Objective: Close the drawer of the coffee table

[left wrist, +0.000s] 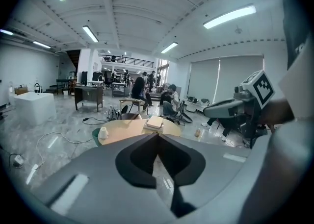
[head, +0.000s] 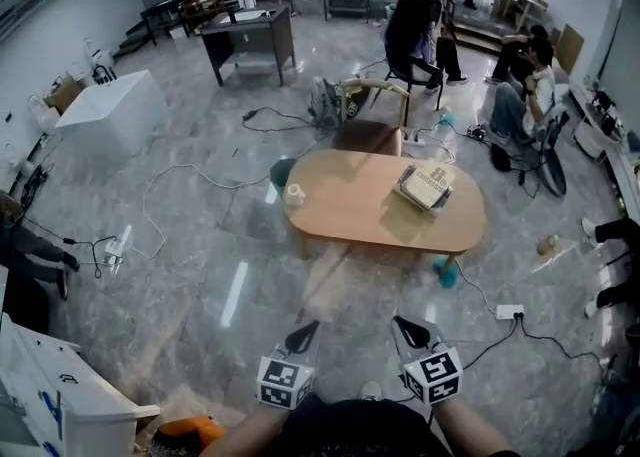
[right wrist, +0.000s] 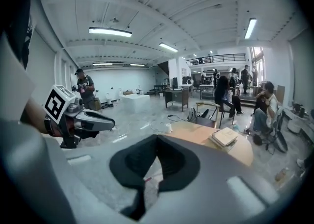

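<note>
A white box-shaped unit [head: 105, 110] stands at the far left of a large marble-floored hall. Nearer, a white power strip [head: 113, 248] lies on the floor with its cable. A dark desk [head: 250, 40] sits farther back.

In the near foreground the person holds two grippers side by side, low over bare floor. The left gripper [head: 310, 326] has its jaws pressed together with nothing between them, as its own view confirms. Both grippers point toward the coffee table [head: 350, 225], which stands ahead of them and well apart, untouched by either.

The table is a light wooden oval in the middle of the scene. Its drawer cannot be made out from any view. A small white cup [head: 294, 195] stands near the tabletop's left end. A wooden chair [head: 372, 105] sits just beyond the table's far edge.

The right gripper [head: 400, 322] is likewise closed tight and empty, its marker cube facing up. A stack of books [head: 427, 185] rests on the right half of the tabletop, and a teal object [head: 445, 272] lies on the floor by the table's near right end.

Farther back, a person in black [head: 412, 30] sits on a chair. Another seated person [head: 525, 90] is at the far right. A second power strip [head: 510, 312] lies on the floor near right.
</note>
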Action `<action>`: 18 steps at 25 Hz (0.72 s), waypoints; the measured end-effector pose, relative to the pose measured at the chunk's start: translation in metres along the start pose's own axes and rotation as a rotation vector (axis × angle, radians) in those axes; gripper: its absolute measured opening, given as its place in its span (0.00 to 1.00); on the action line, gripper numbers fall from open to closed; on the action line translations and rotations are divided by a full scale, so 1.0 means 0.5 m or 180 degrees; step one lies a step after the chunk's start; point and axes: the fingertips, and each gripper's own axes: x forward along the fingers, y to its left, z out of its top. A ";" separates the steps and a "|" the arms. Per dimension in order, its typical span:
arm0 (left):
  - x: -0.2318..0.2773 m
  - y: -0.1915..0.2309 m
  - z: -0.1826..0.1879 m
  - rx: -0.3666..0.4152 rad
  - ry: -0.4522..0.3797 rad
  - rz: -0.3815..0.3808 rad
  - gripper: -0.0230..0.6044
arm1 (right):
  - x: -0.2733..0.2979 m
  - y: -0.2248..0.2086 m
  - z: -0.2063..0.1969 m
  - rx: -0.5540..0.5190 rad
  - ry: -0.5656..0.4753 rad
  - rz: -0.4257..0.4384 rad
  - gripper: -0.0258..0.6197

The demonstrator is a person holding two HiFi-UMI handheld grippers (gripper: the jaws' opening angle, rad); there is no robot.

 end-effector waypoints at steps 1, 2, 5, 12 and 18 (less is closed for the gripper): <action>0.000 -0.023 0.001 0.0002 0.0011 0.0001 0.05 | -0.014 -0.006 -0.004 -0.0006 -0.0002 0.0041 0.04; -0.004 -0.045 0.002 -0.0003 0.0027 0.0007 0.05 | -0.029 -0.011 -0.009 -0.0009 0.0005 0.0082 0.04; -0.020 -0.114 -0.008 -0.0019 0.0081 0.0014 0.05 | -0.076 -0.014 -0.028 -0.0015 0.0024 0.0218 0.04; -0.050 -0.240 -0.027 0.0023 0.0143 -0.0095 0.05 | -0.160 -0.001 -0.066 0.0021 -0.0009 0.0409 0.04; -0.054 -0.304 -0.047 0.0044 0.0160 -0.0209 0.05 | -0.194 0.027 -0.107 0.0080 0.0093 0.0550 0.04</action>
